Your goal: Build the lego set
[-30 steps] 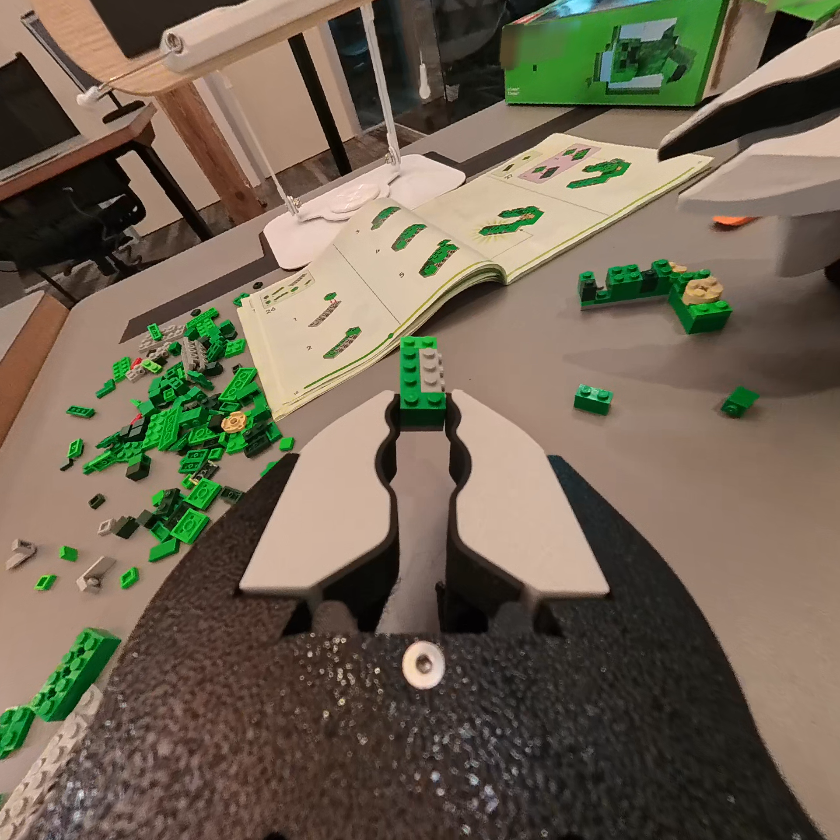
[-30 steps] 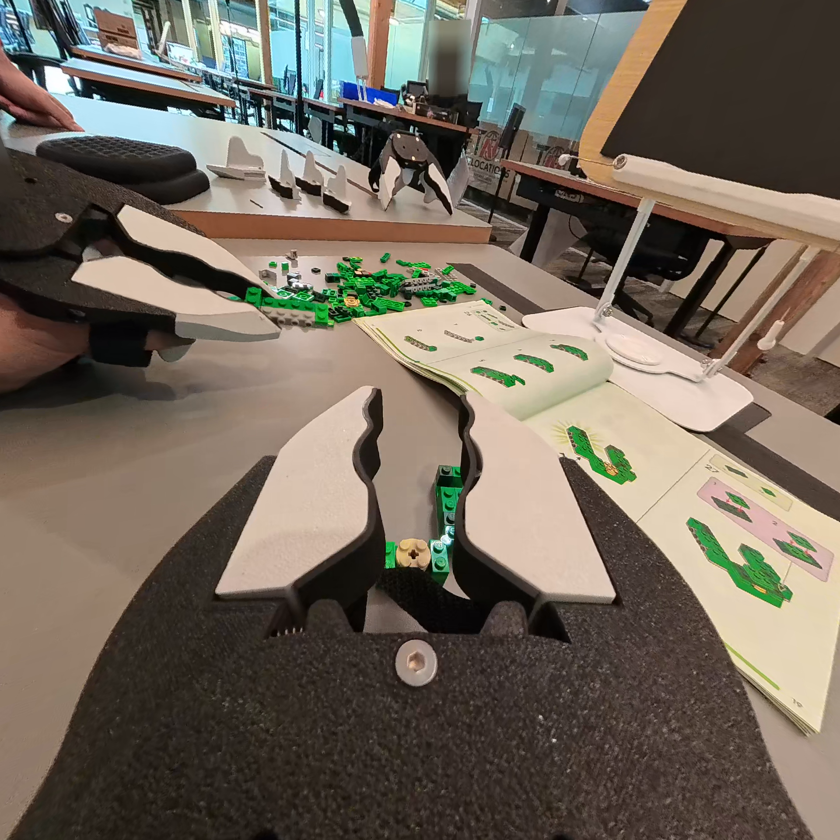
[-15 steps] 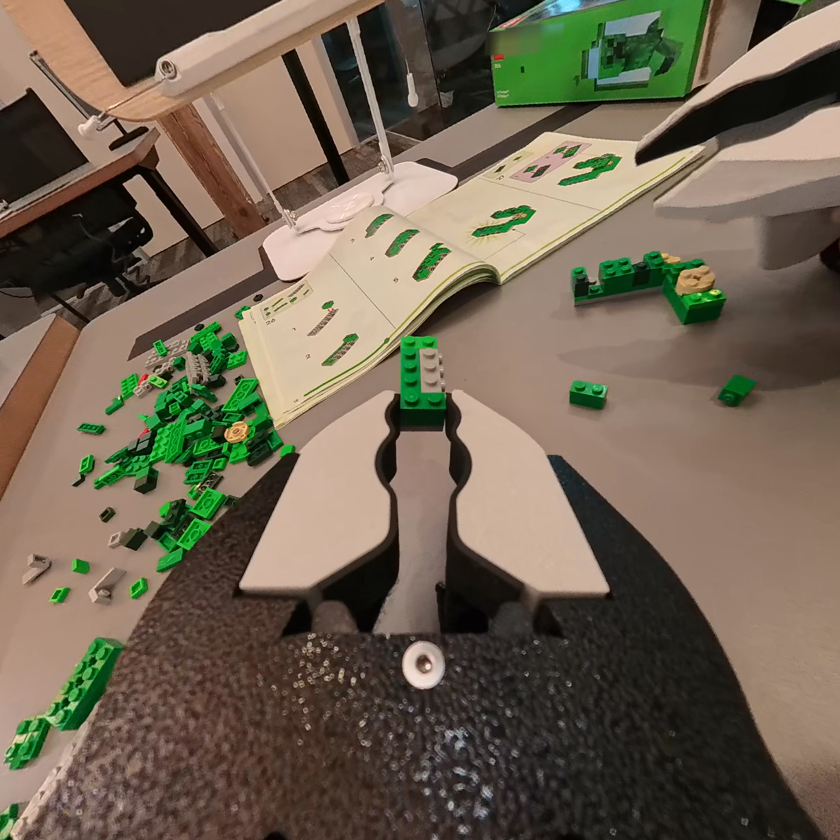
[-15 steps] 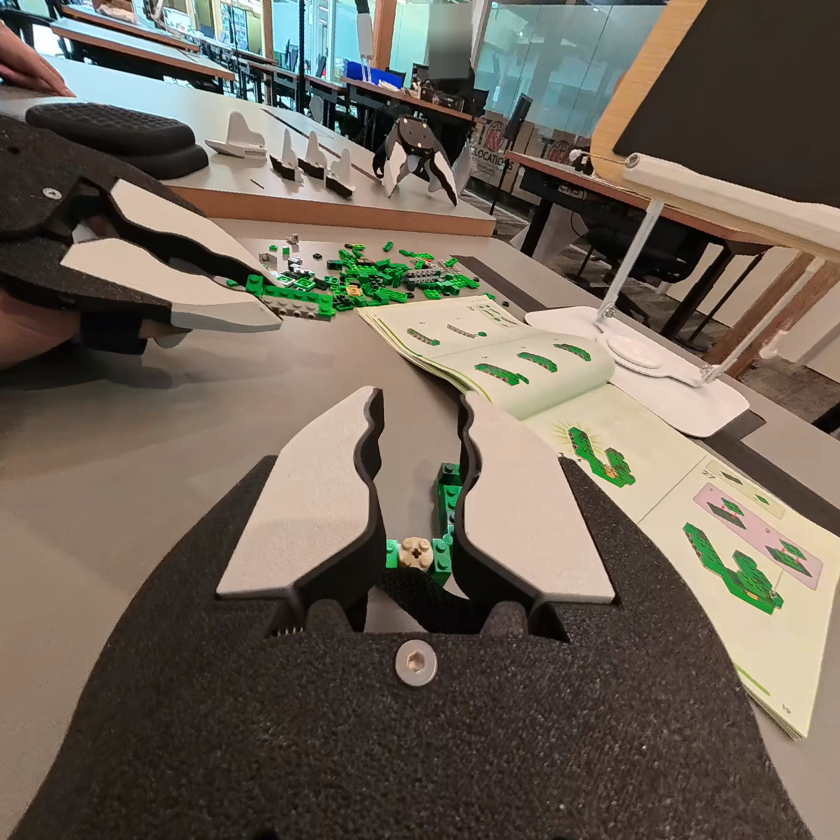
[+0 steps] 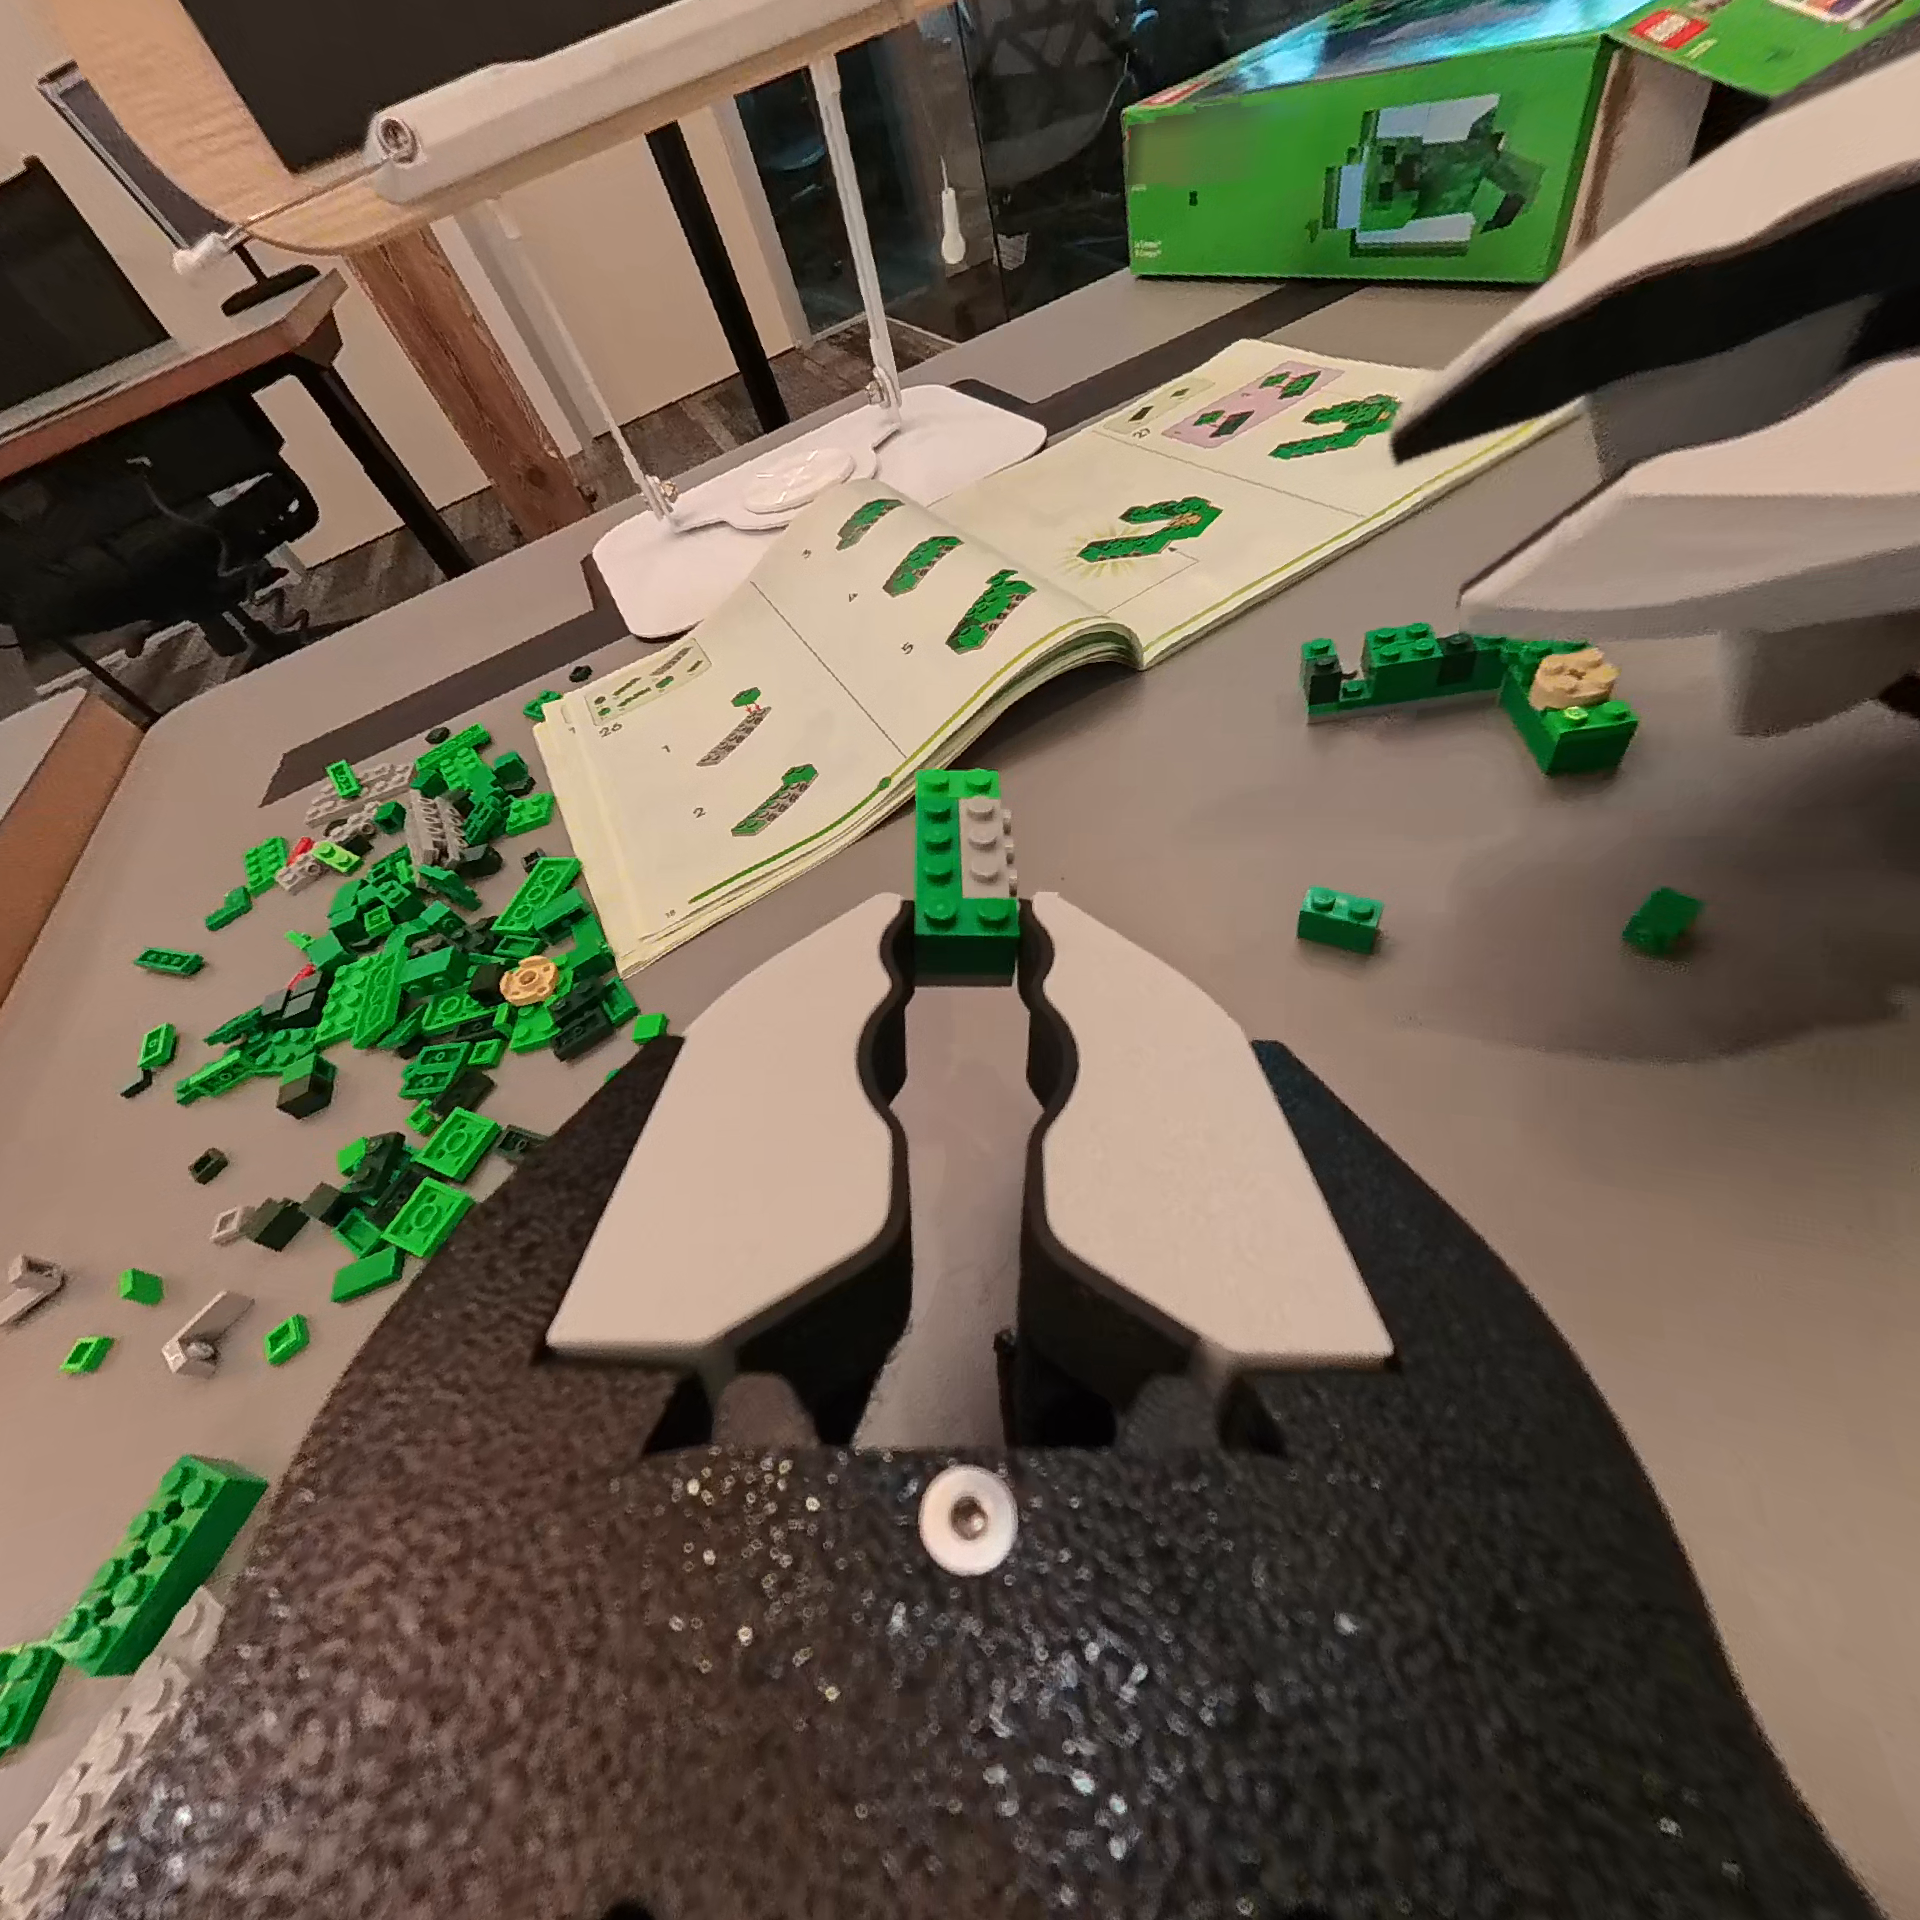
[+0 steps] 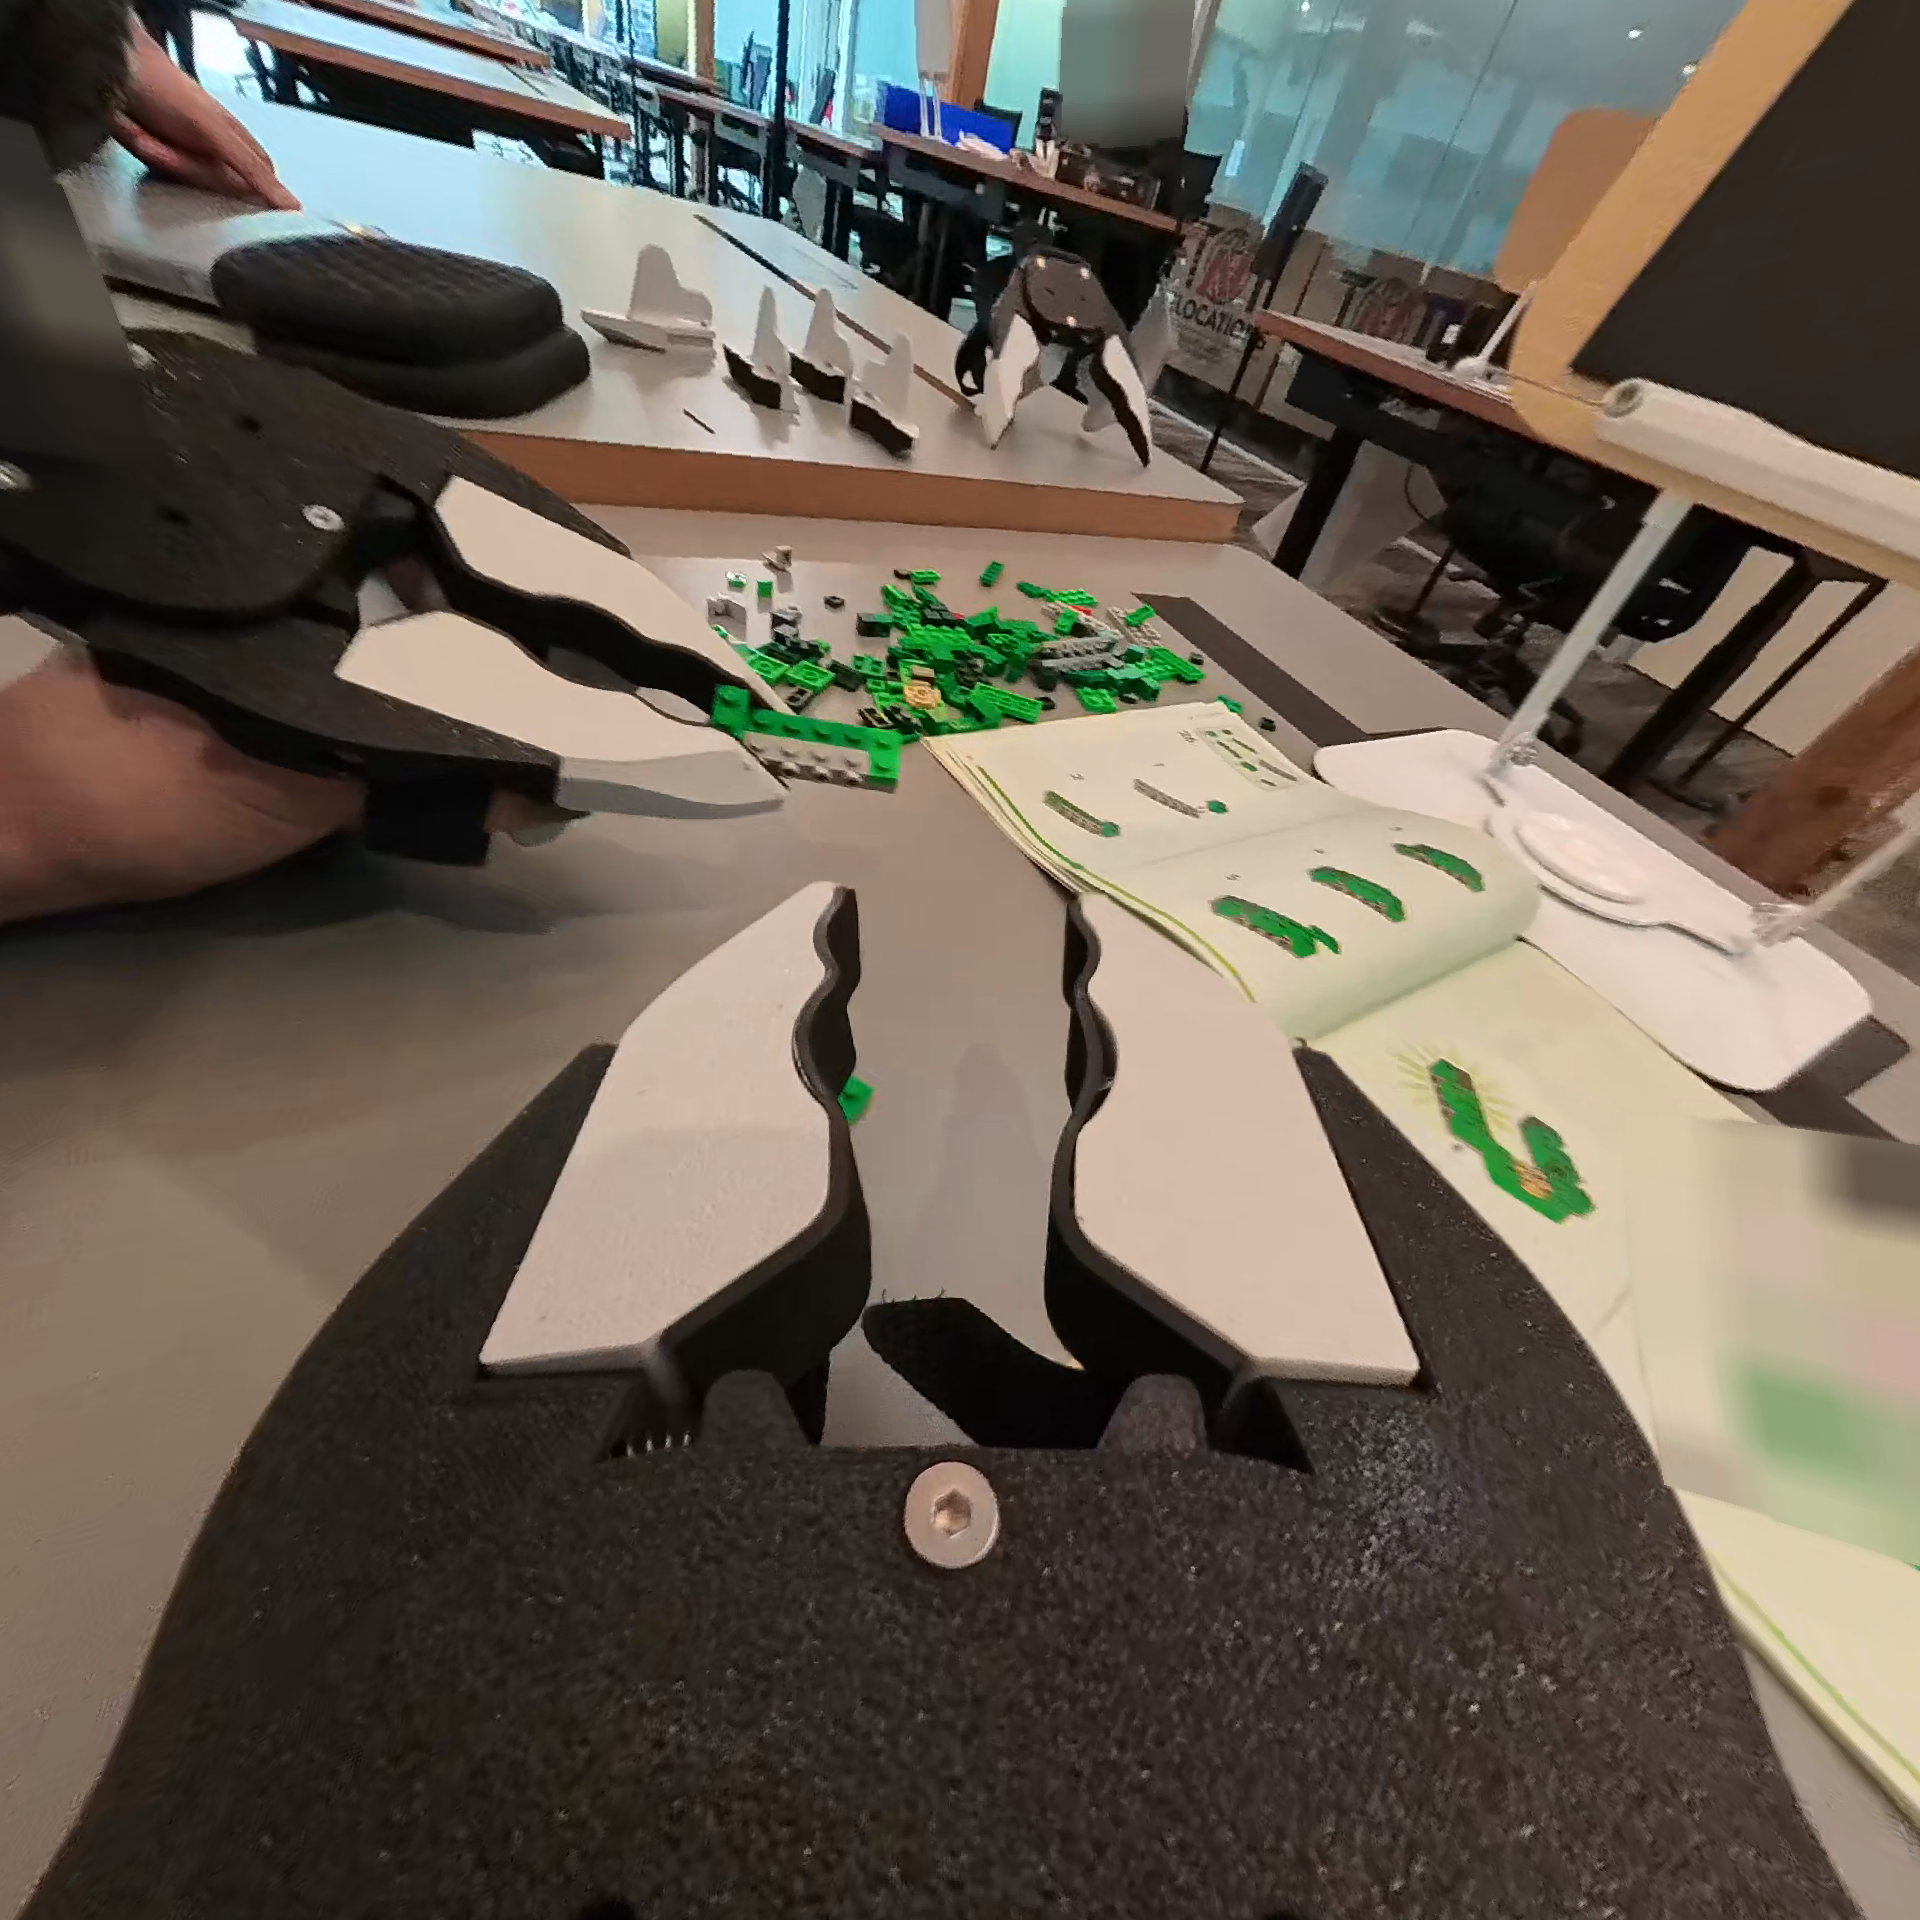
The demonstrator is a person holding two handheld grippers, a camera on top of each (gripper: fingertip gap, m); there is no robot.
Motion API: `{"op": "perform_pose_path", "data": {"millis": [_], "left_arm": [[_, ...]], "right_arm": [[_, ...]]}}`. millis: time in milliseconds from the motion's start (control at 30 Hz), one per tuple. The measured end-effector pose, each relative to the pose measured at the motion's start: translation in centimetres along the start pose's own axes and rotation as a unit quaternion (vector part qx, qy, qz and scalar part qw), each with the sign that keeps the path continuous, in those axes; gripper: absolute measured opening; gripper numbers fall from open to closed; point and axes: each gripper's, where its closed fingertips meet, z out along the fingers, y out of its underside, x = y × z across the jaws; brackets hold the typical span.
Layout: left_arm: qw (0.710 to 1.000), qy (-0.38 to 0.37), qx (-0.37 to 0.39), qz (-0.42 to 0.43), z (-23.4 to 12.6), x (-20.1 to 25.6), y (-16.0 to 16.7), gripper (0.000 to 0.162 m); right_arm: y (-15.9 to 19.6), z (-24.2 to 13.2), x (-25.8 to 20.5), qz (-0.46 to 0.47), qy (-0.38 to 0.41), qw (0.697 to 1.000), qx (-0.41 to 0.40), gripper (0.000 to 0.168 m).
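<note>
The left gripper (image 5: pixel 964 920) is clenched on a green and grey brick strip (image 5: pixel 964 868), held at the centre of its view above the grey table (image 5: pixel 1195 1039). The right gripper (image 6: pixel 961 940) is released, its jaws apart over bare tabletop, with only a small green piece (image 6: pixel 855 1098) peeking past its left finger. In the left view, the partly built green assembly (image 5: pixel 1465 686) with a tan round piece lies at right, just under the right gripper's tips. Loose bricks (image 5: pixel 416 987) are heaped at left. The open instruction booklet (image 5: pixel 935 644) lies mid-frame. The green lego box (image 5: pixel 1361 177) stands upper right; its contents cannot be seen.
</note>
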Motion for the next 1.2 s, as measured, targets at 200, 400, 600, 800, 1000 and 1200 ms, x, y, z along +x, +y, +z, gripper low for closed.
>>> {"op": "perform_pose_path", "data": {"millis": [200,400,600,800,1000,1200], "left_arm": [[1.000,0.000,-0.002,-0.001,0.0,0.0,0.1,0.018],[1.000,0.001,0.005,-0.014,-0.1,-0.3,-0.1,0.018],[1.000,0.002,0.000,-0.006,0.0,-0.1,0.0,0.018],[1.000,0.005,0.002,-0.011,0.0,-0.1,0.0,0.018],[1.000,0.005,0.002,-0.009,0.0,-0.1,0.0,0.018],[1.000,0.004,0.003,-0.008,-0.1,-0.1,0.0,0.018]], "right_arm": [[-0.4,1.2,-3.8,0.033,-0.042,0.999,0.005,0.034],[-0.1,1.4,-5.5,0.023,-0.070,0.997,-0.001,0.033],[-0.2,0.8,-5.5,0.053,-0.073,0.996,0.006,0.032],[-1.8,0.5,-8.5,0.079,-0.149,0.985,0.029,0.026],[-1.2,0.4,-5.7,0.104,-0.099,0.989,0.025,0.025],[-1.7,0.6,-8.6,0.059,-0.139,0.988,0.023,0.025]]}}
